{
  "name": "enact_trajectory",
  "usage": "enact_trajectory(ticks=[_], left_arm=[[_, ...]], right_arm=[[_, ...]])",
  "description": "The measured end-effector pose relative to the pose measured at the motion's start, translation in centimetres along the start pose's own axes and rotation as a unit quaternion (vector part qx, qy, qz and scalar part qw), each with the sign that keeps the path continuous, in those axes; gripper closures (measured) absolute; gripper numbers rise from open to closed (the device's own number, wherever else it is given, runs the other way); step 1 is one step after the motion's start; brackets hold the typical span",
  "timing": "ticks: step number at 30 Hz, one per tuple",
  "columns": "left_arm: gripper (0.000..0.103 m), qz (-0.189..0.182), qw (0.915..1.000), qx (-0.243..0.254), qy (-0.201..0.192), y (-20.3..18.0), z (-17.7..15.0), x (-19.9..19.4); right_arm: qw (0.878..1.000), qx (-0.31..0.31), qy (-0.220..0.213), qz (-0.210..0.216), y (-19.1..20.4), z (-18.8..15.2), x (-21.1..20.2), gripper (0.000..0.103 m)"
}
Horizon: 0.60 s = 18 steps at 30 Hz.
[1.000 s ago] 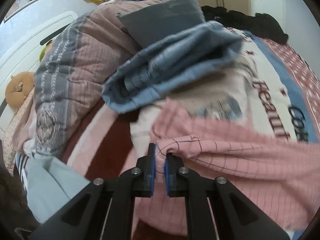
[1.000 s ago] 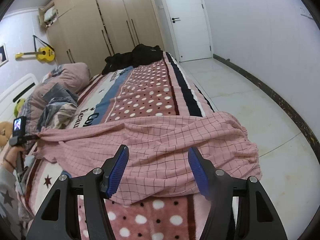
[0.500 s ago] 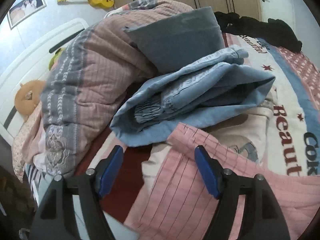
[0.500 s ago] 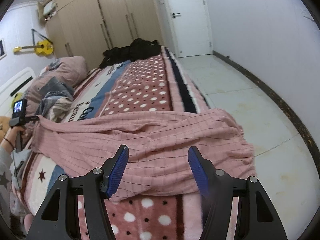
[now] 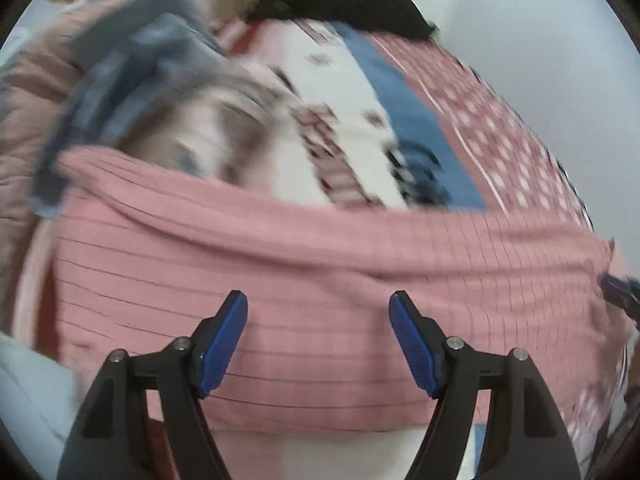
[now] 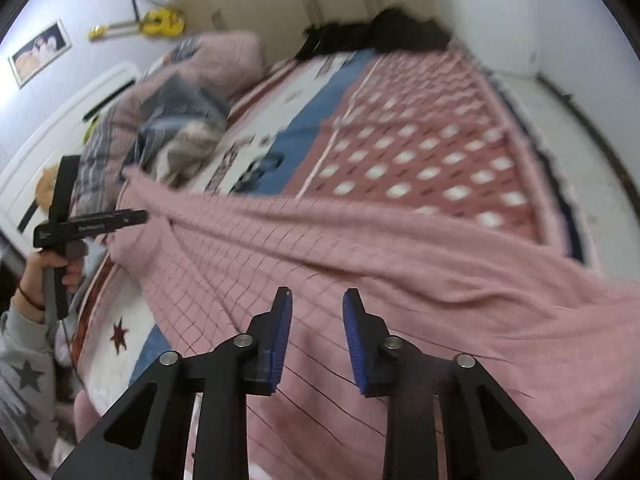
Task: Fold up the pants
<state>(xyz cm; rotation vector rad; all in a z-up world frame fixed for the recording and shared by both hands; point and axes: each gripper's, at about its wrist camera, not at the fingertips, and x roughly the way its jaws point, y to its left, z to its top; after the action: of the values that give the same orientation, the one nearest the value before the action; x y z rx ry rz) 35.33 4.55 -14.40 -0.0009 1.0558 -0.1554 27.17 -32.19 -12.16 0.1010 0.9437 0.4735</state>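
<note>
The right gripper (image 6: 316, 300) points down at the pink checked pants (image 6: 360, 256), its blue pads narrow and closing, with the cloth lying under and between them; no pinch of fabric shows in the gap yet. Outward from these pads the pants stretch as one long band, running from the lower right, where the fabric bunches and hangs toward the floor side of the bed, up and away to the left, where the far end tapers near the heaped quilt (image 6: 200, 76). Just beside that far end the left gripper (image 6: 142, 216) shows, held by a hand (image 6: 60, 268) with a star-printed sleeve (image 6: 24, 368) below it.

In the left wrist view, the left gripper (image 5: 318, 306) stands wide, nothing between its pads, hovering over the pants (image 5: 320, 248). From here the garment's long axis runs crosswise, left to right in front of the pads, with a rolled fold along its far edge. Beyond it lies the bedspread (image 5: 404, 120) with its blue stripe and dotted panel, and to the upper left the blurred blue-grey clothes (image 5: 132, 76). Dark clothing (image 5: 340, 8) sits at the far end of the bed.
</note>
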Motion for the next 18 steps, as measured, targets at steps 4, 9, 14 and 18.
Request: enact_trajectory(ticks=[4, 9, 14, 18], left_arm=[[0.033, 0.016, 0.9995, 0.017, 0.020, -1.4, 0.0, 2.8], [0.033, 0.020, 0.9996, -0.017, -0.006, -0.6, 2.1, 3.9], [0.033, 0.045, 0.9972, -0.047, -0.035, 1.2, 4.1, 4.1], [0.033, 0.059, 0.9941, -0.069, -0.060, 2.5, 4.6, 3.4]], right_arm=[[0.999, -0.019, 0.044, -0.020, 0.8, 0.4, 4.2, 0.082], [0.998, -0.003, 0.040, -0.047, 0.1, 2.7, 6.7, 0.085], [0.995, 0.006, 0.028, -0.099, -1.2, 4.9, 7.4, 0.086], [0.990, 0.023, 0.008, -0.140, -2.5, 6.1, 7.4, 0.082]])
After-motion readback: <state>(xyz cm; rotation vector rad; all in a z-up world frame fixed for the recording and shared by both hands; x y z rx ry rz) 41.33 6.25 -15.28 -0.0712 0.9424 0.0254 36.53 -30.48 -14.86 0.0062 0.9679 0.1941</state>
